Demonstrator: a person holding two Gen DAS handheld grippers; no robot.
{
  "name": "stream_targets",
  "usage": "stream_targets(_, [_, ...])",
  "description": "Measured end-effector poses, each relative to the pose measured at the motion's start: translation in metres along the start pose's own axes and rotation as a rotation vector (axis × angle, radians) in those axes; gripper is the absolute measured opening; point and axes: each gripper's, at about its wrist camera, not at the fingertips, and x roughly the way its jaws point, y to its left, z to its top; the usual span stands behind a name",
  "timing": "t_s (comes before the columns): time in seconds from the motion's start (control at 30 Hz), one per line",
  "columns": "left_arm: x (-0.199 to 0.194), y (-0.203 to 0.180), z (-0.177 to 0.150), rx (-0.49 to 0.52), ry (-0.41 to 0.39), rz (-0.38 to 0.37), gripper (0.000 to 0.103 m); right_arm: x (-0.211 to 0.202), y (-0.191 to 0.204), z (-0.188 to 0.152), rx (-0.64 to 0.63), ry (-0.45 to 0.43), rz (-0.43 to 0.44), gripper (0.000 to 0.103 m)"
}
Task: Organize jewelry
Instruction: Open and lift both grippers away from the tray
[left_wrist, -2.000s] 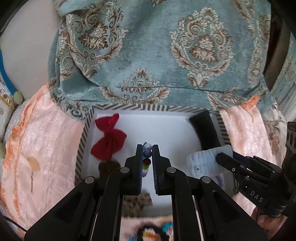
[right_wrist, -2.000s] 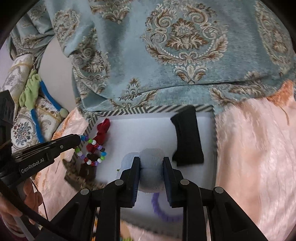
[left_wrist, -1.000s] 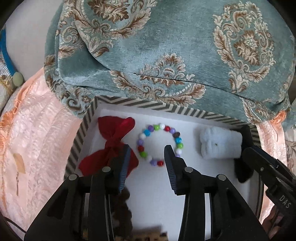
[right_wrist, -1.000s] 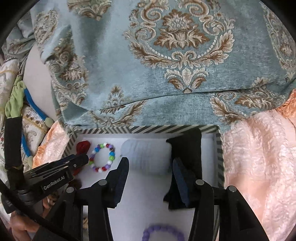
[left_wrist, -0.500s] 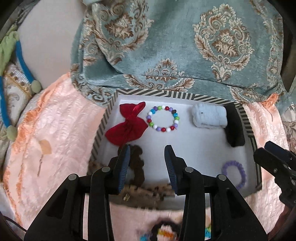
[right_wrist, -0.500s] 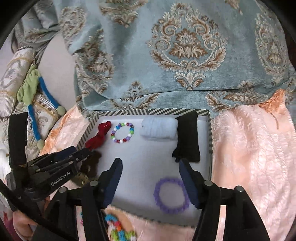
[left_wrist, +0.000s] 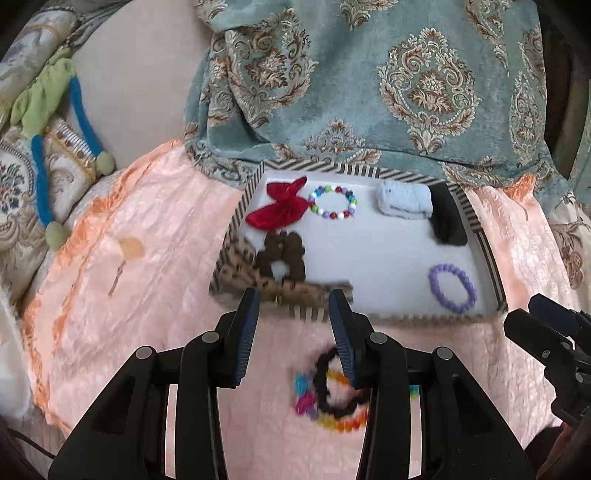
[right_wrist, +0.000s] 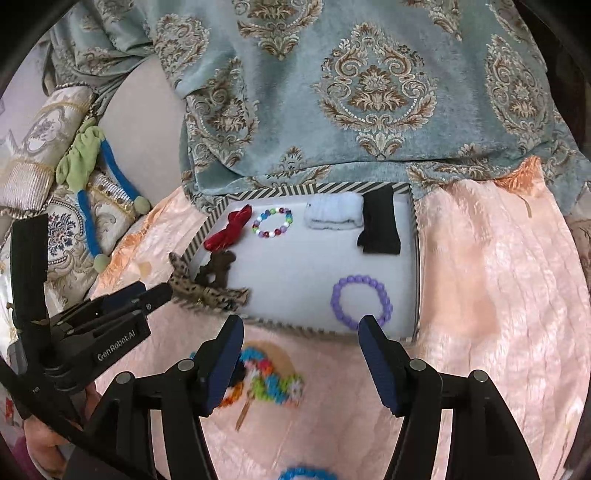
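A shallow tray (right_wrist: 413, 258) sits on a bedspread (right_wrist: 498, 295), its far edge against a patterned cushion (right_wrist: 369, 92). Along the tray's far side, from left to right, lie a bow (right_wrist: 227, 230), a multi-bead bracelet (right_wrist: 272, 222), a rolled cloth (right_wrist: 334, 213) and a folded band (right_wrist: 380, 225). A scrunchie (right_wrist: 218, 269) lies near the left wall, with a spotted scrunchie (right_wrist: 207, 291) draped over the near-left corner. A second bracelet (right_wrist: 361, 302) lies at the near right. In front of the tray, on the bedspread, lies a cluster of hair ties (right_wrist: 266, 380).
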Motion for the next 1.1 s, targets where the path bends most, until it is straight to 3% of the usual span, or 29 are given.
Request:
stream_targets(0.47, [-0.032,0.0,-0.042,0.01,-0.017,0.013,0.039,-0.02,0.018,-0.045,-0.032,0.012,0.003,0.063])
stream_targets(0.73, [-0.037,0.004,-0.054,0.009,-0.003,0.009,0.039,-0.021,0.016,-0.055,-0.029,0.031,0.0,0.063])
stream_targets(1.1, [-0.024,0.027,-0.062,-0.054,0.068,-0.03,0.039,-0.007,0.008,-0.064,-0.022,0.073,0.002,0.063])
